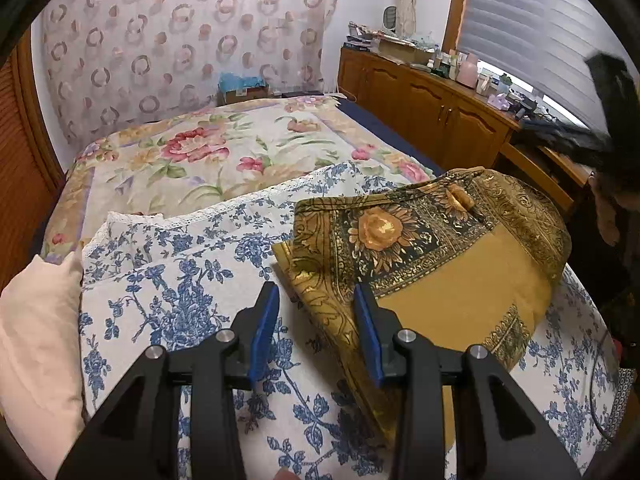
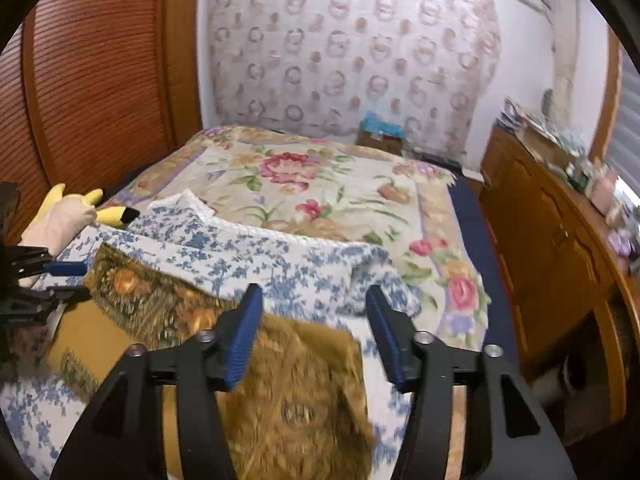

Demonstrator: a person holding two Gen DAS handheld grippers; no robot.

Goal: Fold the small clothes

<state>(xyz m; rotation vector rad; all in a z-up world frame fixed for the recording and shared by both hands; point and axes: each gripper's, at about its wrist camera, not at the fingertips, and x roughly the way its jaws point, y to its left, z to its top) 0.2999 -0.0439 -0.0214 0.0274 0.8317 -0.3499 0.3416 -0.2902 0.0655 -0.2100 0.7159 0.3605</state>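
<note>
Currently both claws are sitting open, nothing gripped. Left claw [image 1: 316, 308] is hovering over the near-left edge of the gold patterned cloth [image 1: 460, 280], blue pads clear of the fabric. Right claw [image 2: 314, 316] is standing wider open above the cloth's right part; that view is blurring. The cloth is lying partly folded on the blue floral sheet [image 1: 192, 280] on the bed, with a pillow [image 1: 36, 340] lying at the left.
</note>
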